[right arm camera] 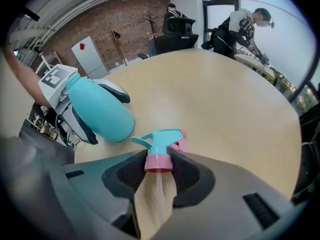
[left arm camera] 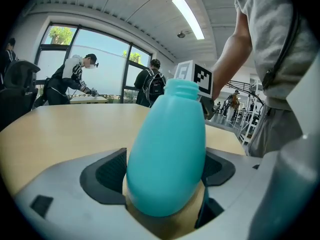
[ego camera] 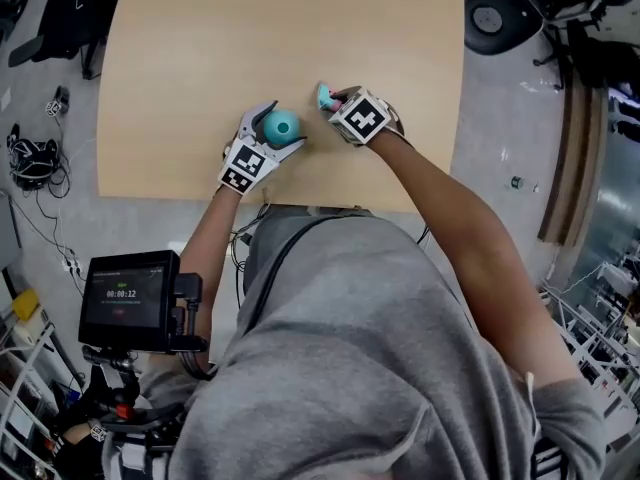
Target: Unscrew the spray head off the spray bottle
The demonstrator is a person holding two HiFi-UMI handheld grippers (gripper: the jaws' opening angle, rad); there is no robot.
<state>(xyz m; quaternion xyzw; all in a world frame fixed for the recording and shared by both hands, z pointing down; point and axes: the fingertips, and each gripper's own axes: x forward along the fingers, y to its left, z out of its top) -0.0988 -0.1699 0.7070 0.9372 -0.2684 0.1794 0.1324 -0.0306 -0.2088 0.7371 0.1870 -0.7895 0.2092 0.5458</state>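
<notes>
A teal spray bottle (ego camera: 284, 125) stands on the wooden table (ego camera: 200, 58) with its neck (left arm camera: 181, 86) bare. My left gripper (ego camera: 270, 136) is shut on the bottle's body (left arm camera: 167, 144), one pad against each side. The spray head (ego camera: 324, 96), teal with a pink collar, is off the bottle. My right gripper (ego camera: 334, 101) is shut on that collar (right arm camera: 158, 163) and points steeply down, just right of the bottle. The head's thin clear dip tube (right arm camera: 159, 186) hangs from the collar. In the right gripper view the bottle (right arm camera: 100, 114) lies to the left, clasped by the left gripper's fingers (right arm camera: 80, 126).
The table's near edge (ego camera: 300, 203) runs just below both grippers. A small screen on a rig (ego camera: 125, 293) stands at the lower left. An office chair (ego camera: 500, 8) is beside the table's far right. People (left arm camera: 75, 79) work at a desk by the windows.
</notes>
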